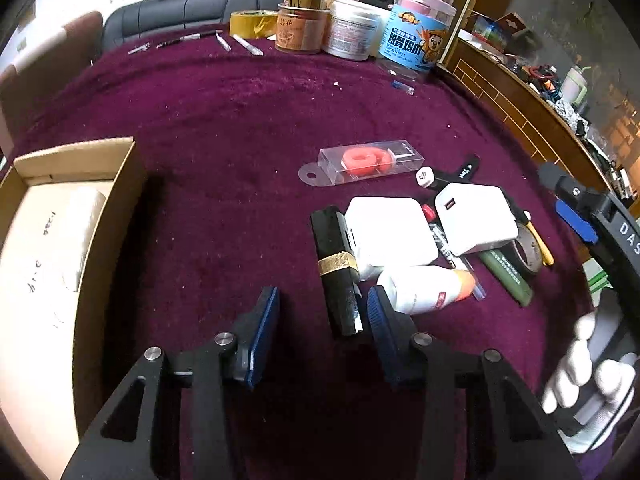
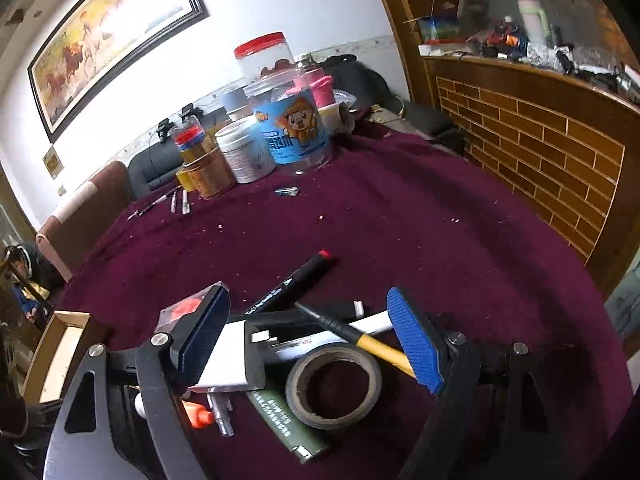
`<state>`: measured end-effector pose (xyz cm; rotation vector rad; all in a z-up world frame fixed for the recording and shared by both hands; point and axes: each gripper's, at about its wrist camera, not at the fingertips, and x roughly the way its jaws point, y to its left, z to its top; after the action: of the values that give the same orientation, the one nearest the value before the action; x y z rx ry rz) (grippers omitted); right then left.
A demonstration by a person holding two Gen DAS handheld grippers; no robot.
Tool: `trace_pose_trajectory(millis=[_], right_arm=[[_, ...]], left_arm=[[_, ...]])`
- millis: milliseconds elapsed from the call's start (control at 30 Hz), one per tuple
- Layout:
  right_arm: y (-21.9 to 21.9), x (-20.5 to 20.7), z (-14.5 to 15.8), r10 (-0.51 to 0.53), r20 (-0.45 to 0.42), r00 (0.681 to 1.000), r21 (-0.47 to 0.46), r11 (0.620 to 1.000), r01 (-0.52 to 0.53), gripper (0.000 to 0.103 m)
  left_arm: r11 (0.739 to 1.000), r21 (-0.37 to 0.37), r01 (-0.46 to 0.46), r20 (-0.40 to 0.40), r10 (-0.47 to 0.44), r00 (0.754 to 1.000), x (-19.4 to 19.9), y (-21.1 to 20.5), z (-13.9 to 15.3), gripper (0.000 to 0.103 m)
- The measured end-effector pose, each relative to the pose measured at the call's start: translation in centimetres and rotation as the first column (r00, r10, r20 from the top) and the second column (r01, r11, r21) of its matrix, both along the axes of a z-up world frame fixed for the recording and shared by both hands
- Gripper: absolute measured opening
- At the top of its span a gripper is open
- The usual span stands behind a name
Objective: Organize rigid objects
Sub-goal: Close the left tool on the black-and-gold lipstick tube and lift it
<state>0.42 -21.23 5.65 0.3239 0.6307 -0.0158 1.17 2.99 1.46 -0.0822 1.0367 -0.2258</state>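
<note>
The left tool (image 1: 322,318) has its two blue pads apart, low over the counter (image 1: 224,128). Its right pad (image 1: 378,312) is just beside the near end of a black lipstick tube with a gold band (image 1: 338,268); whether it touches I cannot tell, and the left pad (image 1: 266,328) is clear of it. The tube lies flat, its long axis running away from the tool and leaning a little to the left. Next to it lie two white square chargers (image 1: 390,236), a white bottle with an orange cap (image 1: 424,290) and a clear plastic case with a red ring inside (image 1: 362,162). An open cardboard box (image 1: 76,216) stands at the left.

The right tool (image 2: 308,344) is also apart, with nothing clamped. Between its pads lie a roll of black tape (image 2: 334,388), a black pen with a yellow grip (image 2: 356,334) and a black marker with a red end (image 2: 292,282), which points up and to the right.

The counter is covered with dark purple cloth. Jars (image 1: 344,28) stand at its far edge, a framed painting (image 2: 108,36) hangs on the white wall, and a brown brick-pattern wall (image 2: 532,148) is at the right.
</note>
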Motion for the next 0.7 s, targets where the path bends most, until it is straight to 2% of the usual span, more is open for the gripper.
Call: trace_pose_trajectory(millis=[100,333,367,400,433,600,700], right_arm=[[-0.2,-0.1,-0.1,0.015,-0.004,1.0,0.027,1.0,-0.015,0.081],[-0.1,0.0,-0.3,0.017,-0.014,1.0,0.03,0.999,-0.017,0.081],[-0.1,0.2,-0.5,0.014,-0.016,1.0,0.029,0.999,-0.013,0.081],[-0.2,0.3,-0.5,0.009,-0.017,1.0,0.028,1.0,-0.008,0.081],[-0.3,0.3,-0.5,0.004,-0.017,1.0,0.027,1.0,-0.003,0.081],[-0.4,0.4,-0.8,-0.004,-0.029,1.0,0.026,1.0,0.005,0.081],[-0.1,0.6,-0.9,0.005,-0.037,0.999,0.023,1.0,-0.004,0.081]], left_arm=[[0.999,0.04,0.007,0.004,-0.007,1.0,0.1,-0.6,0.1,0.04],[0.997,0.07,-0.021,0.012,0.02,1.0,1.6,-1.3,-0.2,0.04],[0.995,0.093,-0.019,0.023,0.017,1.0,1.7,-1.5,-0.3,0.035],[0.994,0.103,-0.024,0.031,0.021,0.999,1.6,-1.5,-0.3,0.017],[0.994,0.107,-0.025,0.031,0.022,0.999,1.4,-1.4,-0.3,0.015],[0.998,0.044,-0.051,0.003,0.051,0.999,-0.3,0.8,0.3,0.015],[0.998,0.031,-0.059,-0.002,0.059,0.998,-0.3,1.2,0.4,0.016]])
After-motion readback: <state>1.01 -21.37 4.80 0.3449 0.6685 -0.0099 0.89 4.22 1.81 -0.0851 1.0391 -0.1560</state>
